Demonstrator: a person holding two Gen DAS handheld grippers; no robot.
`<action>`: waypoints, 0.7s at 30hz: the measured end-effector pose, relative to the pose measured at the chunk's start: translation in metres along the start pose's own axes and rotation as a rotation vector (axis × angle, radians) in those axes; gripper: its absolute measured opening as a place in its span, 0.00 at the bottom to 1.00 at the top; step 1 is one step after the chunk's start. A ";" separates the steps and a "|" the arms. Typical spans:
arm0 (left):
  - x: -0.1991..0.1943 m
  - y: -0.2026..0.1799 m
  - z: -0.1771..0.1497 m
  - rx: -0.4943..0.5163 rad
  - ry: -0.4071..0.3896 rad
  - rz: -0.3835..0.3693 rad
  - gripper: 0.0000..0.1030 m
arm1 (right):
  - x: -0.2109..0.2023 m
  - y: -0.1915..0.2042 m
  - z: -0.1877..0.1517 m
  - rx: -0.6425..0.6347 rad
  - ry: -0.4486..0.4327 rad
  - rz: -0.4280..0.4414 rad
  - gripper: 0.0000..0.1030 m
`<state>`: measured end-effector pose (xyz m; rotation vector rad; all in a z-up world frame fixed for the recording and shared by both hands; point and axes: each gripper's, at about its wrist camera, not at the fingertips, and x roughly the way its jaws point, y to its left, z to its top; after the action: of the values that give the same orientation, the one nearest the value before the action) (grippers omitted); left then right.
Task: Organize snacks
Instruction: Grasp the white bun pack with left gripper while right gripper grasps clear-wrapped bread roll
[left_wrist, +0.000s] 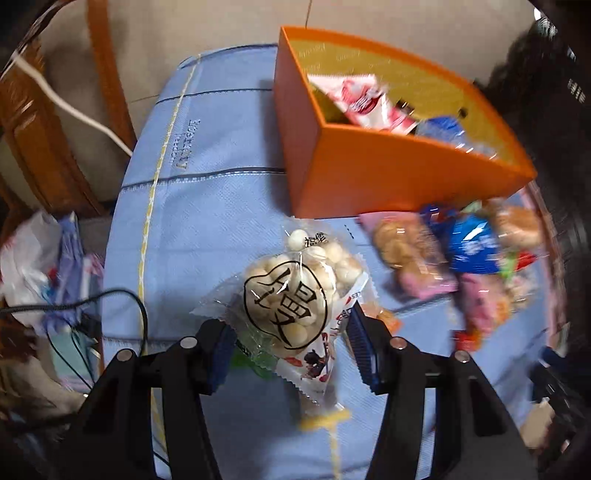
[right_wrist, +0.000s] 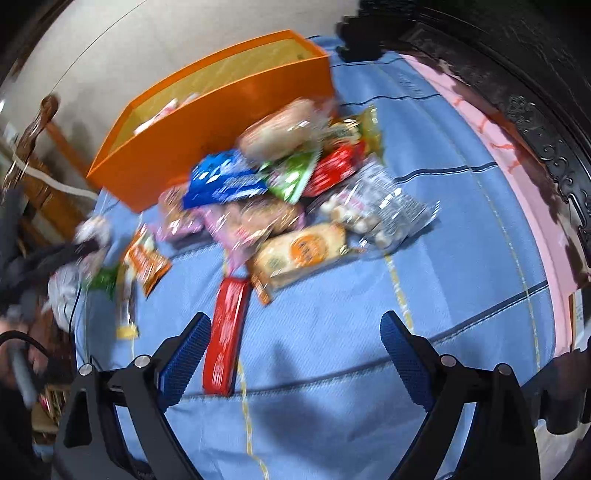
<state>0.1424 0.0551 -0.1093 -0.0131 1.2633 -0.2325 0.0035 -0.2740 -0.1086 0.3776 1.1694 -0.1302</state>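
Orange box (left_wrist: 369, 173) beyond left tool (left_wrist: 291, 347), snack pile (right_wrist: 280, 199) beside

snack pile (right_wrist: 280, 206) crowds orange box (right_wrist: 207, 147), bare cloth (right_wrist: 332, 369) nearer

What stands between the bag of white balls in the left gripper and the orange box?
Nothing visible does. The bag of white balls sits between the open jaws of the left gripper; only bare blue cloth lies up to the orange box.
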 end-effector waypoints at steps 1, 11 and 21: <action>-0.005 0.001 -0.004 -0.018 0.003 -0.031 0.52 | 0.000 -0.001 0.008 0.014 -0.010 0.010 0.90; -0.003 -0.017 -0.034 -0.044 0.078 -0.122 0.52 | 0.014 -0.009 0.095 0.110 -0.112 0.003 0.91; 0.006 -0.021 -0.026 -0.068 0.102 -0.117 0.52 | 0.067 0.013 0.137 -0.033 -0.062 -0.050 0.86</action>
<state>0.1165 0.0362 -0.1202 -0.1355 1.3738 -0.2945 0.1527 -0.3047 -0.1211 0.3131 1.1187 -0.1652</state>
